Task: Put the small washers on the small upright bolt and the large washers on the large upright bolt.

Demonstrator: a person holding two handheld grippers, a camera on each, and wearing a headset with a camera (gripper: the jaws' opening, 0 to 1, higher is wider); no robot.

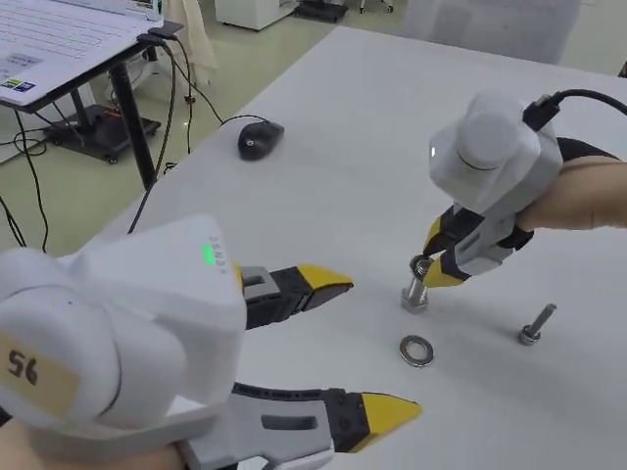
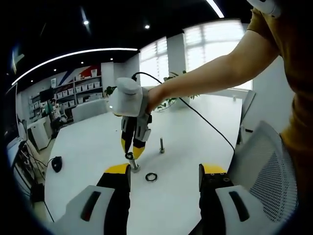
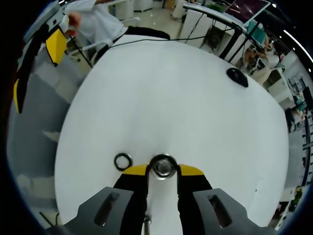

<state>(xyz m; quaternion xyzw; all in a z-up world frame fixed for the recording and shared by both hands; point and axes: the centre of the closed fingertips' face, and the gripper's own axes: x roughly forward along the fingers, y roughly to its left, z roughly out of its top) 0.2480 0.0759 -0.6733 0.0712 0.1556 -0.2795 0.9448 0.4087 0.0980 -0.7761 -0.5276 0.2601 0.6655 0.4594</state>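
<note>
In the head view the laptop (image 1: 59,39) is cut off by the upper left corner, the left gripper (image 1: 377,345) runs off the lower left edge, and the yellow tips of the right gripper (image 1: 432,261) hide part of the washer (image 1: 420,265) at the top of the large bolt (image 1: 414,295).

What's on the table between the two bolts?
Nothing: in the head view the table is bare between the bolt under the right gripper's held washer and the thinner bolt. The loose washer lies off that line.
</note>
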